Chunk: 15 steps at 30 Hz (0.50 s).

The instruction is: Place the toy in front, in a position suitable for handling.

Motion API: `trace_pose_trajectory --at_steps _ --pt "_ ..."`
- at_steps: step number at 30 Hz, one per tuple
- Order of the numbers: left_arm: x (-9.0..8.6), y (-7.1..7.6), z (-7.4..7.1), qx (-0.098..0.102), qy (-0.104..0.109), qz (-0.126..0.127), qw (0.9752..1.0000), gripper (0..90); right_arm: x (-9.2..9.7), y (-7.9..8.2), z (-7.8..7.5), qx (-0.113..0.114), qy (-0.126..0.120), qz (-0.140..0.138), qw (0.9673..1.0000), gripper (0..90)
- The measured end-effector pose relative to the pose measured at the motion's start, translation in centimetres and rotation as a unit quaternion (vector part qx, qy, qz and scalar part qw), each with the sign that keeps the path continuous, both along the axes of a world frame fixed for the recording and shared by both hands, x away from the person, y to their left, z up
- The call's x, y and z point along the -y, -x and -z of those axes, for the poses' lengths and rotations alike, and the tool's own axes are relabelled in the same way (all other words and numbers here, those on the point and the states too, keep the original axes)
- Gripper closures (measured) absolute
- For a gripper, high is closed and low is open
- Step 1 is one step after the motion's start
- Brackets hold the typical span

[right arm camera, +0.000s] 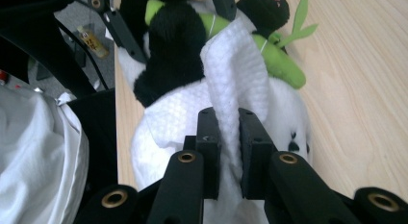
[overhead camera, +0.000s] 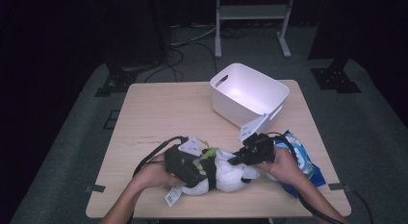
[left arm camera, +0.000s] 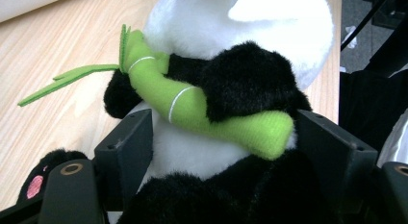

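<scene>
panda (overhead camera: 226, 173) is lain at near table (overhead camera: 159, 113) edge | steadied by left gripper (left arm camera: 221, 152), jaws clamped round its body | cloth (right arm camera: 238, 75) is pinched by right gripper (right arm camera: 226, 137) for wiping

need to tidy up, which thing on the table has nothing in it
The white tub at the far side, open and bare inside; the blue bag lies flat beside the right hand.

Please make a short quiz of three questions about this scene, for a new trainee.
1. What does the right claw pinch?
2. True or false: the panda plush lies inside the white bin.
3. The left claw stands around the panda's: A) ear B) body C) tag

Key
1. A white cloth, lying over the panda.
2. False; it lies on the table.
3. B
</scene>
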<state>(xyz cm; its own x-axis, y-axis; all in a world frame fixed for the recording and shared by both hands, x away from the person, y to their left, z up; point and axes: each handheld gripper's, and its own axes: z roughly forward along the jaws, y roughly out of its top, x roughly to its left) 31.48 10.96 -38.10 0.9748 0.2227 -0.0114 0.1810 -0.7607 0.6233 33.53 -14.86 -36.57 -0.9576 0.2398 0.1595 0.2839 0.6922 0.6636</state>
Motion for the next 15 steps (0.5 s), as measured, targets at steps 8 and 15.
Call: trace_pose_trajectory --at_steps 8,15 --pt "-0.3 -0.5 -0.1 -0.04 0.019 -0.003 0.999 19.4 -2.1 -0.1 -0.2 -0.003 0.001 -0.015 0.9999 80.1" --pt "0.7 -0.5 -0.8 -0.029 0.003 0.0 0.9996 16.8 -2.3 -0.6 -0.1 -0.006 -0.002 -0.011 0.9999 80.2"
